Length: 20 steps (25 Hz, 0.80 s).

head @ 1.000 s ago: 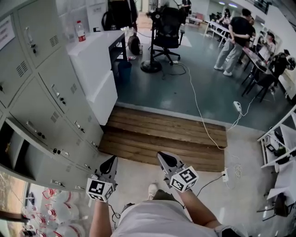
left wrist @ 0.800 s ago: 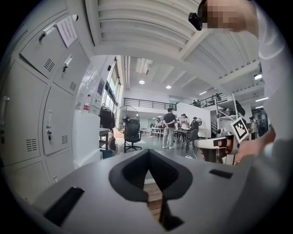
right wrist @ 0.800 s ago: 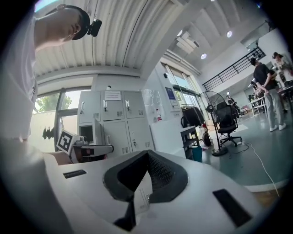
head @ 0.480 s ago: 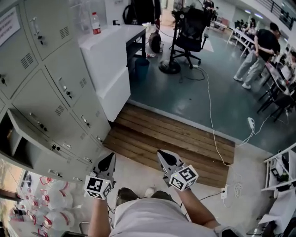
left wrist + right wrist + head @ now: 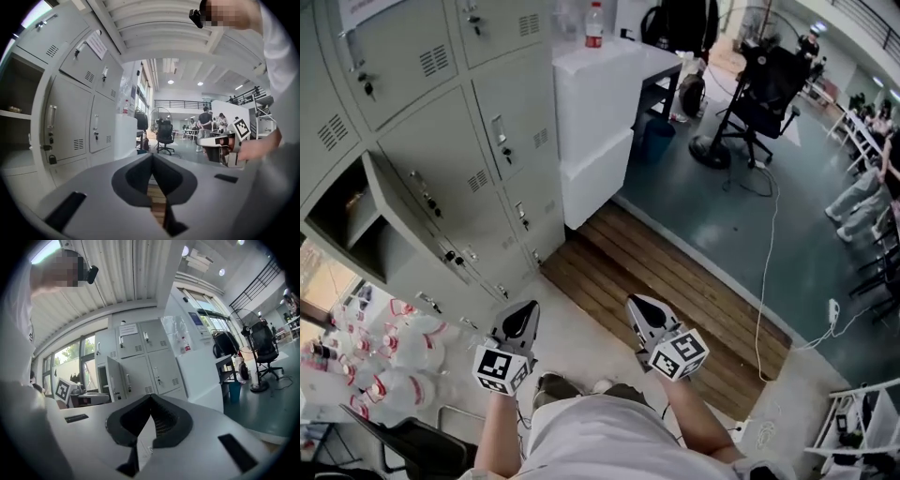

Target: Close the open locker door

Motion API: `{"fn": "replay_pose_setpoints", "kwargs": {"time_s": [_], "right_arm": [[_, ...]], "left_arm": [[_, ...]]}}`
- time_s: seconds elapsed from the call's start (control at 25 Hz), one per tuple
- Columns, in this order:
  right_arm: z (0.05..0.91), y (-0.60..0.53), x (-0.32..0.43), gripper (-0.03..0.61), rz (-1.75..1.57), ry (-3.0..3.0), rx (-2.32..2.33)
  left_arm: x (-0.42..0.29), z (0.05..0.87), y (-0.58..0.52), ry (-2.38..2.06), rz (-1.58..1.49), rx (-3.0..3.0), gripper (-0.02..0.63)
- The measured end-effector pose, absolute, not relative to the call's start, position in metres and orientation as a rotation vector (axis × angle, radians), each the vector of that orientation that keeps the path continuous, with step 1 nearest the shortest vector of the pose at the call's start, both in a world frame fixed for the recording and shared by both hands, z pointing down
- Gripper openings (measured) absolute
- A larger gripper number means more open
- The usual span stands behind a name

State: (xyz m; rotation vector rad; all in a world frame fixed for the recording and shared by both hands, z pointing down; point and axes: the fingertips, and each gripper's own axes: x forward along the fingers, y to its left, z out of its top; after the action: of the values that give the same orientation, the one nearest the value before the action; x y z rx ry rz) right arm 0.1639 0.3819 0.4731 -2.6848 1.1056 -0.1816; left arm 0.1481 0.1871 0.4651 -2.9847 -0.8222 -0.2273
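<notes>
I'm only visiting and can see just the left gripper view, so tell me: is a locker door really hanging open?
Observer: Yes. The head view shows the locker door swung out from the lockers.
Visitor: Is the right gripper carrying anything?
Observer: No. Its own view shows the right gripper with its jaws together and nothing between them.

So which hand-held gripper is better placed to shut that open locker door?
Probably left: the left hand-held gripper is nearer the open locker door than the right hand-held gripper.
</notes>
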Motion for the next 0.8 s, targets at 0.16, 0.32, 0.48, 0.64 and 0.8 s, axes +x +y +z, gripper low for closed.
{"fn": "replay_pose_setpoints", "kwargs": {"time_s": [0.16, 0.32, 0.48, 0.64, 0.8], "right_arm": [[0.472, 0.325, 0.184, 0.006, -0.208, 1.253, -2.628], [0.470, 0.258, 0.203, 0.006, -0.228, 1.426, -2.559], [0.465, 0.192, 0.216, 0.006, -0.234, 1.552, -2.499], [0.458, 0.127, 0.216, 0.012, -0.211, 1.685, -2.436], [0.446, 0.070, 0.211, 0.023, -0.207, 1.821, -2.357]], "left_arm": [[0.146, 0.469, 0.132, -0.671, -0.247, -3.032, 0.002], [0.142, 0.474, 0.072, -0.500, -0.267, -3.073, 0.002], [0.137, 0.474, 0.017, -0.382, -0.269, -3.095, 0.002], [0.126, 0.474, -0.033, -0.260, -0.253, -3.107, 0.002], [0.109, 0.471, -0.076, -0.142, -0.282, -3.117, 0.002]]}}
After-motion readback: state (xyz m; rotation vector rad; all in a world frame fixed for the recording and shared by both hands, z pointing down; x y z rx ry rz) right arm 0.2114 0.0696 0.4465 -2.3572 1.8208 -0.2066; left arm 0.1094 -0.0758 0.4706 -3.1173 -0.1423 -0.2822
